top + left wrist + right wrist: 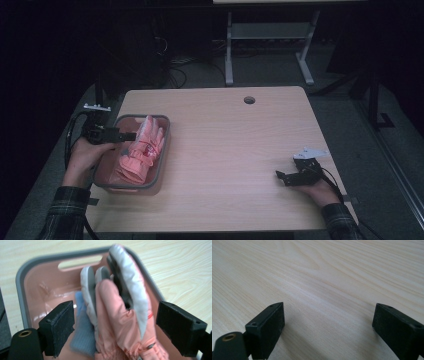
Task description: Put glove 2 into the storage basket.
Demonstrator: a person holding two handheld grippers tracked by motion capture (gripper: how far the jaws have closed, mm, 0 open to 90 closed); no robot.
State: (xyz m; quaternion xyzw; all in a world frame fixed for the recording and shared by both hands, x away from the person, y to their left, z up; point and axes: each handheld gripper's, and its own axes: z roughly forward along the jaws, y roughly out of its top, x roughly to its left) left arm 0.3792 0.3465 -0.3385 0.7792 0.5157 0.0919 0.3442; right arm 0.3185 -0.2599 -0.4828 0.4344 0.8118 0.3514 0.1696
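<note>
Pink gloves (117, 322) in grey-rimmed bin (21, 282) | left hand-held gripper (117, 332) released | right hand-held gripper (329, 332) released | no readable writing

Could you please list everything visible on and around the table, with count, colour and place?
gloves: looks like a pair, pink with grey-white palms, in the basin, fingers reaching over its far rim
cloth: one, pale blue, under the gloves in the basin
basin: one, pink inside with grey rim, left part of the table
table: one, light wood, with a round hole near its far edge
metal frame: one, grey, on the floor beyond the table
left gripper: one, black, open over the basin's near-left side
right gripper: one, black, open, low over the table's right part
sleeves: two, dark plaid, near edge
</note>
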